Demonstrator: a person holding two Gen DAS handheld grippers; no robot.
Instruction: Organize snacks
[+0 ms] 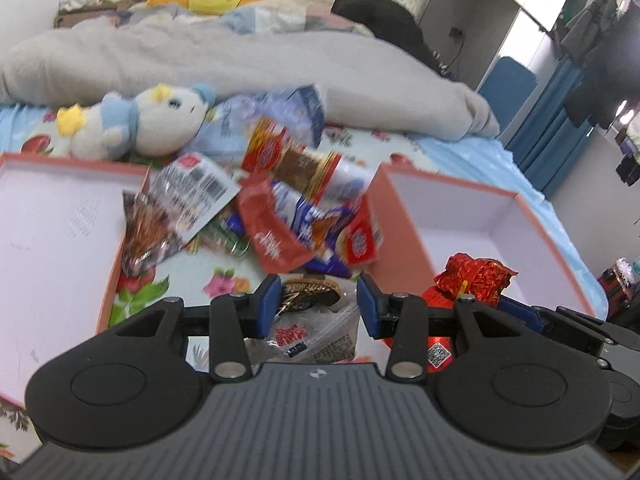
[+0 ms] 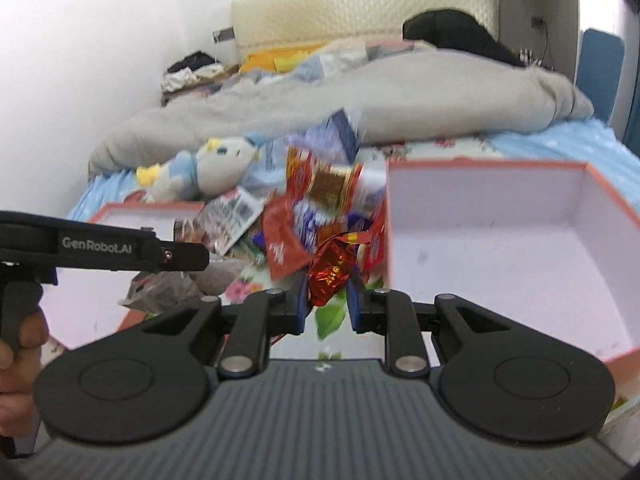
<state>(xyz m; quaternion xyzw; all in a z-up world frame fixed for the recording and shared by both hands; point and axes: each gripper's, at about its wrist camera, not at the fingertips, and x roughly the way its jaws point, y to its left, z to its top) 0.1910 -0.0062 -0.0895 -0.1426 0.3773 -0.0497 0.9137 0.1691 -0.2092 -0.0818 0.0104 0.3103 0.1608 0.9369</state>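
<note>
A pile of snack packets lies on the flowered bedsheet between two pink-rimmed white boxes, the left box and the right box. My left gripper is shut on a clear packet with a dark snack. My right gripper is shut on a red foil-wrapped candy, held near the right box's left wall. The candy also shows in the left wrist view. The pile shows in the right wrist view.
A blue and white plush toy lies behind the pile. A grey duvet covers the bed beyond. The left gripper and the hand holding it appear at the left of the right wrist view.
</note>
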